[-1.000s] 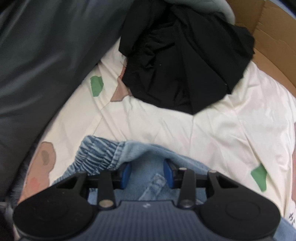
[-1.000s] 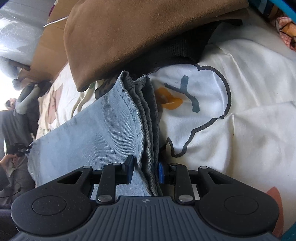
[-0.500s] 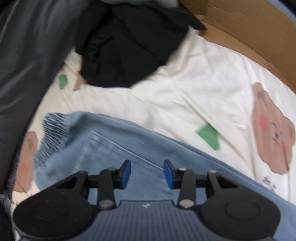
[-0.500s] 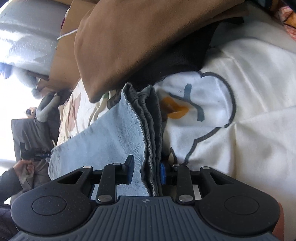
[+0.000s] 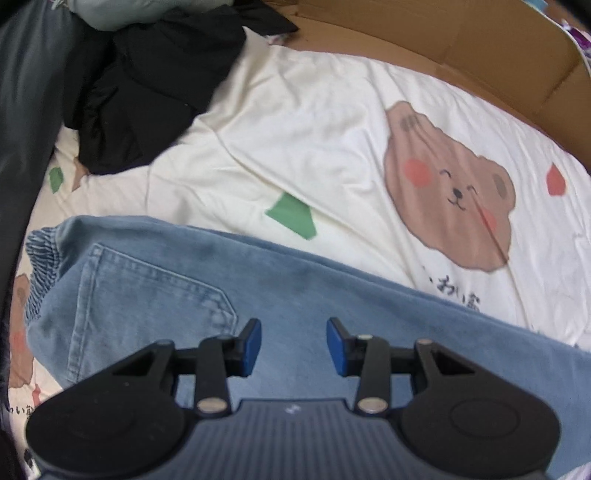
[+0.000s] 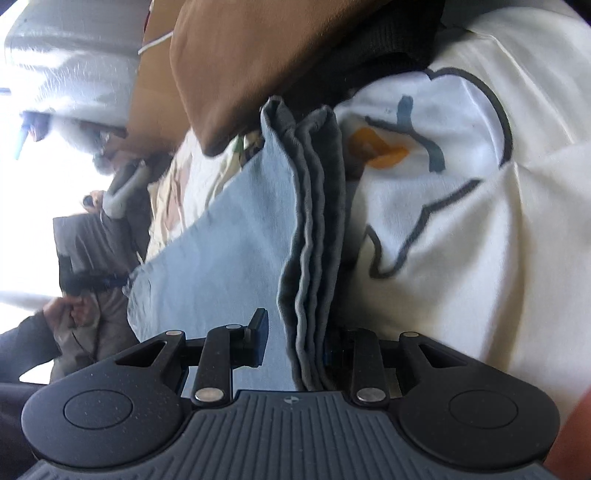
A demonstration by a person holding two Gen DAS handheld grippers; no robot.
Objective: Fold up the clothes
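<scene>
Light blue jeans [image 5: 303,295] lie across a cream bedsheet [image 5: 314,129] with bear prints. Their elastic waistband [image 5: 40,258] is at the left and a back pocket [image 5: 147,295] shows beside it. My left gripper [image 5: 293,332] points down over the jeans past the pocket, open, with nothing between its blue pads. In the right wrist view the stacked leg hems of the jeans [image 6: 314,229] run between the fingers of my right gripper [image 6: 295,332], which is shut on them.
A black garment [image 5: 147,85] and a pale green one [image 5: 122,11] are heaped at the far left of the sheet. Cardboard [image 5: 461,48] borders the far side. A brown garment [image 6: 266,55] lies beyond the hems. A person's hand [image 6: 70,310] shows at the left.
My left gripper has slid from the waistband along the jeans, past the pocket; the black heap has drifted left and a bear print has come into view. The right gripper keeps its grip.
</scene>
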